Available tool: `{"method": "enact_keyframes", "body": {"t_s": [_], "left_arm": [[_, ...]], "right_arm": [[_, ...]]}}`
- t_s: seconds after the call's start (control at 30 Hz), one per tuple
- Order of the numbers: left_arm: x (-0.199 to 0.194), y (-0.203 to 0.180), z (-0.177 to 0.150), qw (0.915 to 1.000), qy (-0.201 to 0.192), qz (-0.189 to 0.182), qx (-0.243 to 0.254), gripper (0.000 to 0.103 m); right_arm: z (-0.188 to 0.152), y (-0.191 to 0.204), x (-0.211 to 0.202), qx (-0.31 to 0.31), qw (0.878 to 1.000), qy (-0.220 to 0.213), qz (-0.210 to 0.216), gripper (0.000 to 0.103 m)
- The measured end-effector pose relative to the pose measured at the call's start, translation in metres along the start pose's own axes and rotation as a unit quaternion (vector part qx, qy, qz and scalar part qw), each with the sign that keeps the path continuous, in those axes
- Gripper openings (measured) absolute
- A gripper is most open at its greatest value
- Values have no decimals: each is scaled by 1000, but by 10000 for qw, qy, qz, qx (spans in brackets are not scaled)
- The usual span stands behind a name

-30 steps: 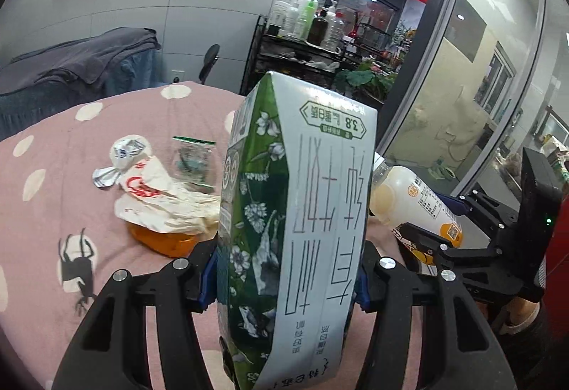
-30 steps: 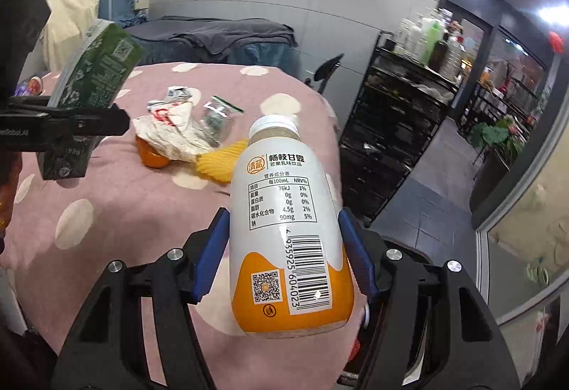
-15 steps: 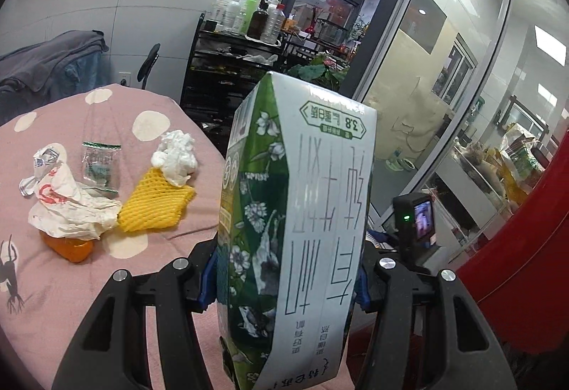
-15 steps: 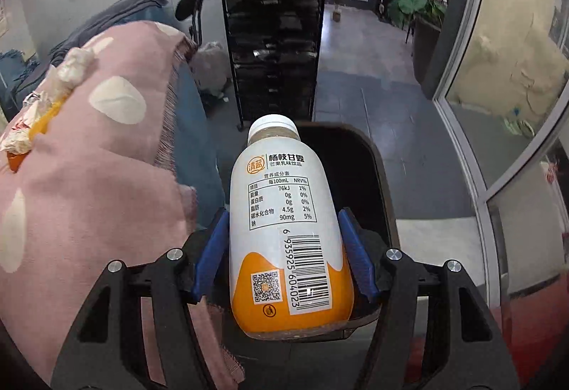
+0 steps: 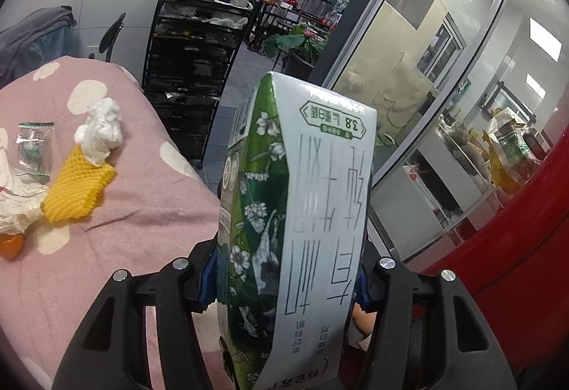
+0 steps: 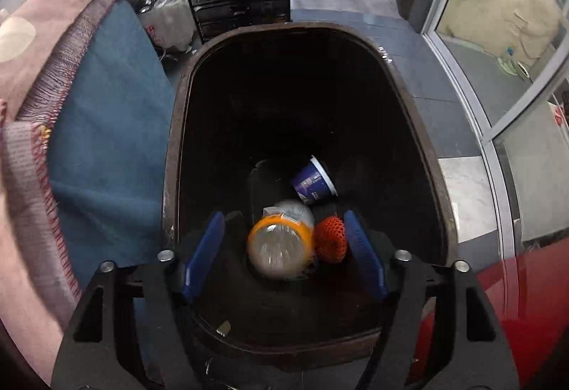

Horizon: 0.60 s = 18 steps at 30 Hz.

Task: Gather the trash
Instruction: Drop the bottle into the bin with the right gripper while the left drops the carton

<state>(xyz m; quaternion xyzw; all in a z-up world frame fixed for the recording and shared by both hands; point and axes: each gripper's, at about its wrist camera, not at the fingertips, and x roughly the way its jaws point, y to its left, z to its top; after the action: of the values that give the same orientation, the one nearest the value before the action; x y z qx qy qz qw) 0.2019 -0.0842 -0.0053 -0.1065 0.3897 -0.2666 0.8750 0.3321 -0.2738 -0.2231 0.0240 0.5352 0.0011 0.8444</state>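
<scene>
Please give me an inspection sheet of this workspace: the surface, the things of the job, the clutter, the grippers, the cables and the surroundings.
Surface: pink dotted tablecloth on the table.
Job's things: milk carton held upside down; bottle, blurred, inside the bin beside a blue cup and an orange net.
Clutter: on the cloth, yellow foam net, white tissue, clear wrapper, crumpled paper.
Grippers: left gripper shut on the carton; right gripper open above the bin.
Cables: nothing seen.
Surroundings: black shelf cart, potted plant, glass wall.
</scene>
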Motion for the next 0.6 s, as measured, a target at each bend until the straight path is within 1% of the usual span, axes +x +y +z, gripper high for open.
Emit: {"method": "enact_keyframes", "body": {"t_s": [0.07,0.13,0.17,0.23,0.3,0.37,0.43,0.6], "left_arm": [[15,-8,0,9998,180,-73,4,56],[30,-16,-2,9992,378,-71,44,56],[42,-20,-3,9984,562,-59,56,56],[62,-25,-4,9963,841,-155,-11,56],[81,-29,-5,9935,1117,-197,-70,56],[98,-33,-6,9912,1307,-214,-93,56],[113,-36,-6,9892,1454,-167,-60,56],[146,-40,-9,9827,1850,-18,-60,56]], "right_arm": [[-7,-5,-11,77,9999,-105,-33,72],[-16,-10,-25,192,9995,-218,-104,78],[-20,-12,-30,249,9993,-245,-142,78],[-32,-17,-41,357,9987,-306,-186,78],[-41,-23,-51,421,9979,-351,-332,80],[-49,-29,-61,470,9971,-441,-397,81],[-60,-35,-72,499,9961,-539,-496,85],[-79,-50,-89,535,9935,-601,-807,85]]}}
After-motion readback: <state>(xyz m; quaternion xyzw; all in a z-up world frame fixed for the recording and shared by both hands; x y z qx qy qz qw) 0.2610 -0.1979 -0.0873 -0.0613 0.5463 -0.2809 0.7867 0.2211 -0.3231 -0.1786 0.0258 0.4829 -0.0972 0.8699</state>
